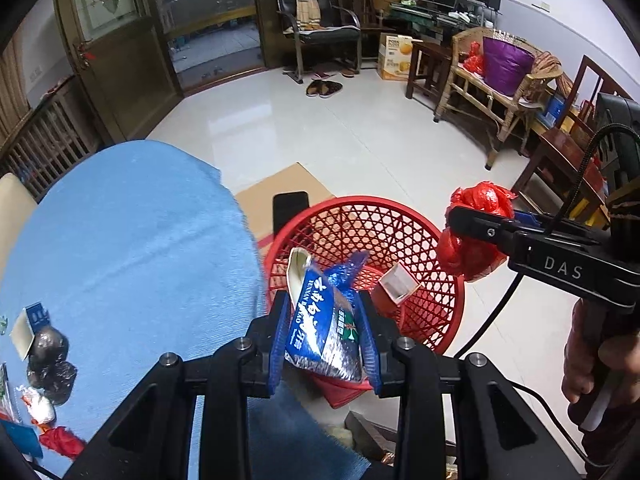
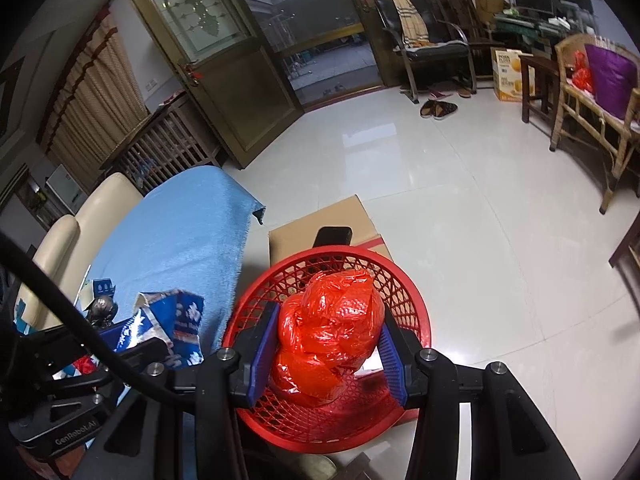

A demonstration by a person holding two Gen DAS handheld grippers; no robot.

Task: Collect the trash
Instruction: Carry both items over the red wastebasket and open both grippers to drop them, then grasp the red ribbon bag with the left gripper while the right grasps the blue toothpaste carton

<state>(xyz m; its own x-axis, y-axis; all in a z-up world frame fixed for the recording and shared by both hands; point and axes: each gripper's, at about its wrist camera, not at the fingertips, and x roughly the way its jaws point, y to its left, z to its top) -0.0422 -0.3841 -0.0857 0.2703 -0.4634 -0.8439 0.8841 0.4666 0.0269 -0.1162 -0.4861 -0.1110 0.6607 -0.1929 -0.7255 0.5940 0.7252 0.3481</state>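
Observation:
My left gripper (image 1: 325,332) is shut on a blue and silver snack wrapper (image 1: 324,328) and holds it over the near rim of the red mesh trash basket (image 1: 404,216). My right gripper (image 2: 326,344) is shut on a crumpled red plastic bag (image 2: 332,332) and holds it above the same basket (image 2: 416,312). The right gripper and its red bag (image 1: 476,220) show at the right of the left wrist view, beside the basket rim. The wrapper (image 2: 168,320) also shows at the left of the right wrist view. A small white box (image 1: 398,282) lies inside the basket.
A table with a blue cloth (image 1: 132,240) stands left of the basket, with black bags (image 1: 50,360), a small box (image 1: 30,324) and red scraps (image 1: 60,440) on it. A cardboard sheet (image 1: 280,188) lies behind the basket. Chairs (image 1: 500,76) stand at the far right.

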